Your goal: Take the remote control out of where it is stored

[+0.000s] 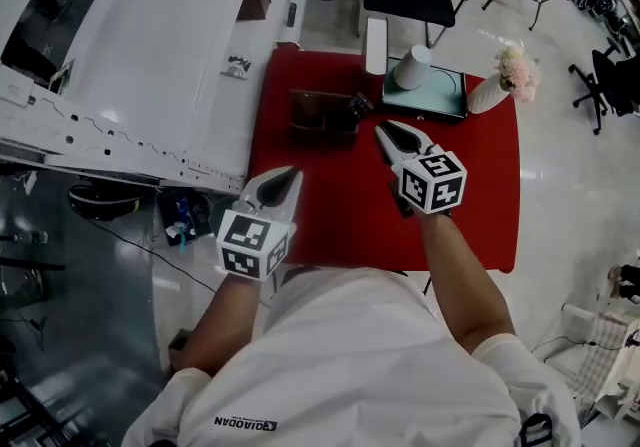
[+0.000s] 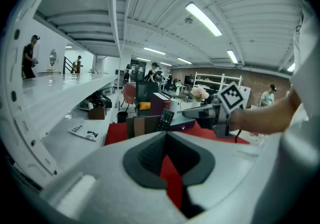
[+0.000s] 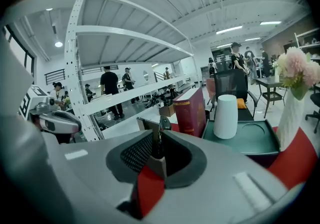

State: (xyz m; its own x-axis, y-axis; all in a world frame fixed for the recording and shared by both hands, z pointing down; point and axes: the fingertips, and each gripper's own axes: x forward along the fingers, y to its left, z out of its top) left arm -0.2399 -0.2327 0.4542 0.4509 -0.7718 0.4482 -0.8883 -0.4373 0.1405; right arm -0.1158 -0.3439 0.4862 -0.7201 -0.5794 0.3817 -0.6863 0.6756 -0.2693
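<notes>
My white shirt [image 1: 380, 365] is filling the bottom of the head view, and my forearms [image 1: 455, 255] are reaching out from it over the red tablecloth [image 1: 480, 195]. I am holding the left gripper [image 1: 290, 175] above the cloth's near left part. Its jaws are meeting at the tips with nothing between them, and only a sliver of red is showing behind.

I am pointing the right gripper [image 1: 383, 130] at the remote control [image 1: 360, 105], which is standing nearly upright at the right end of the brown holder [image 1: 318, 115] toward the back of the cloth. In the right gripper view my jaws are standing narrowly apart. The remote control's thin edge is lining up with the slit between them, just past the tips, and the pads are not pressing on it.

Beyond the holder a maroon book [image 3: 192, 110] is standing on end. A white cup [image 1: 412, 67] is sitting on a teal tray [image 1: 450, 105], and a vase of pale flowers [image 1: 505, 83] is standing just beside the tray.
</notes>
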